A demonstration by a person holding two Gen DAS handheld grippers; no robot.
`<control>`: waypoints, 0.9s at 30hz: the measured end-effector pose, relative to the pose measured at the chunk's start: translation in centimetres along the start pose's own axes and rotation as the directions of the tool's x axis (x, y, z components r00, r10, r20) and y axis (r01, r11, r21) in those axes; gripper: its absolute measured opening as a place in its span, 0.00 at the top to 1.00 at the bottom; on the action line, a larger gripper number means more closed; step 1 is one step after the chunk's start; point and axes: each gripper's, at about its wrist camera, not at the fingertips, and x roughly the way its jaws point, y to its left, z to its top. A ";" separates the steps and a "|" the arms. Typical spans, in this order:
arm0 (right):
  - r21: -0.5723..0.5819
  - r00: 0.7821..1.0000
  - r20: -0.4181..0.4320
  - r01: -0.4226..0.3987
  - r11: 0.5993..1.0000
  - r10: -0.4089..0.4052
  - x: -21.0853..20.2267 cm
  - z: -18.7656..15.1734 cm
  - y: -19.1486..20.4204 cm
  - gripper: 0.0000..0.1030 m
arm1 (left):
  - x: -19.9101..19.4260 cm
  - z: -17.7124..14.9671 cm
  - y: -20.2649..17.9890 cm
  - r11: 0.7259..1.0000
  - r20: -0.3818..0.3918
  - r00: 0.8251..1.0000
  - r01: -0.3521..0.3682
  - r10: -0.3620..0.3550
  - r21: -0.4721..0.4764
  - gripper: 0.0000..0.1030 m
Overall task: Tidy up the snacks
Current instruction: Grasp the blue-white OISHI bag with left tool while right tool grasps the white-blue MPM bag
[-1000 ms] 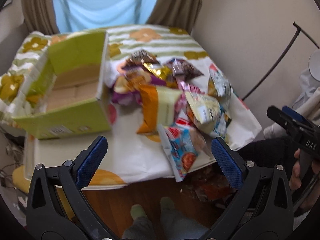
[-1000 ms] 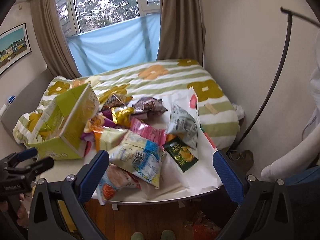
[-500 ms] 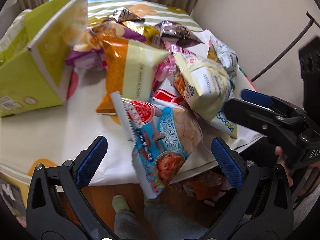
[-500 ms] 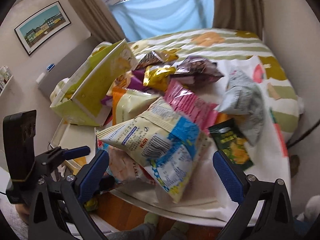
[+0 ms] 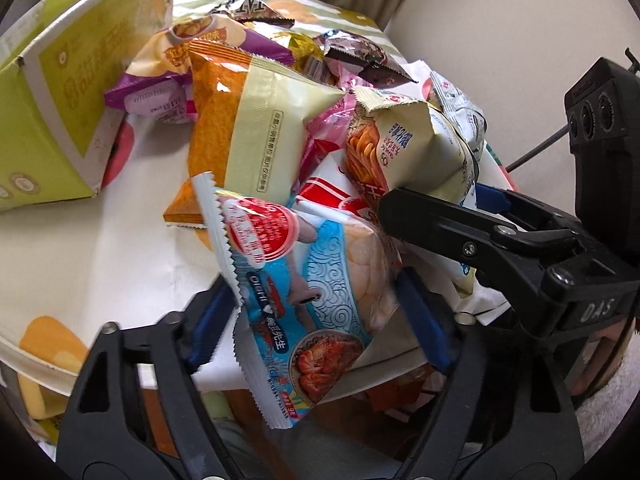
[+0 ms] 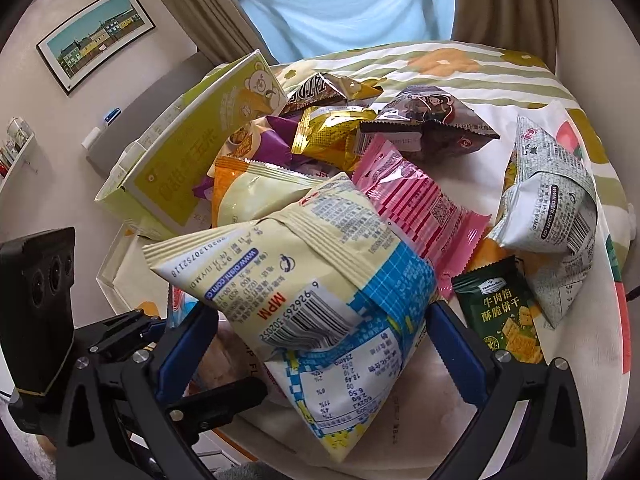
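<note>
A pile of snack bags lies on a small white table (image 5: 80,248). In the left wrist view my left gripper (image 5: 316,316) is open, its fingers either side of a blue and red snack bag (image 5: 304,288) at the table's front edge. In the right wrist view my right gripper (image 6: 320,336) is open around a cream and blue chip bag (image 6: 320,280). That bag also shows in the left wrist view (image 5: 404,140), with the right gripper's fingers (image 5: 440,220) against it. A green cardboard box (image 5: 52,112) stands open at the left of the pile.
Other bags: orange and cream (image 5: 248,128), purple (image 5: 176,80), pink (image 6: 412,208), gold (image 6: 332,136), dark brown (image 6: 428,124), grey-white (image 6: 548,224), small dark green (image 6: 500,312). A bed with flowered cover (image 6: 460,64) lies behind. A wall is at the right.
Both grippers have moved forward and down into the pile. The left now straddles the blue and red bag, the right straddles the cream and blue bag, and both jaws have narrowed.
</note>
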 end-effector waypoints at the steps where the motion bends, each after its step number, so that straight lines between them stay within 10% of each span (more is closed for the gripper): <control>1: 0.002 1.000 0.002 -0.001 1.000 0.001 0.0 0.0 -0.2 0.00 | -0.1 0.0 0.1 1.000 0.001 1.000 0.005 -0.005 -0.004 0.35; 16: 0.014 0.997 0.074 0.033 0.999 -0.033 -1.3 -0.4 -0.2 0.38 | -2.0 -0.5 0.0 1.000 0.032 0.999 -0.013 0.012 0.017 0.52; 27: 0.028 0.987 0.157 0.042 0.999 -0.046 -5.3 0.5 0.6 0.41 | -5.7 0.1 -0.4 1.000 0.089 0.996 -0.014 0.012 0.018 0.54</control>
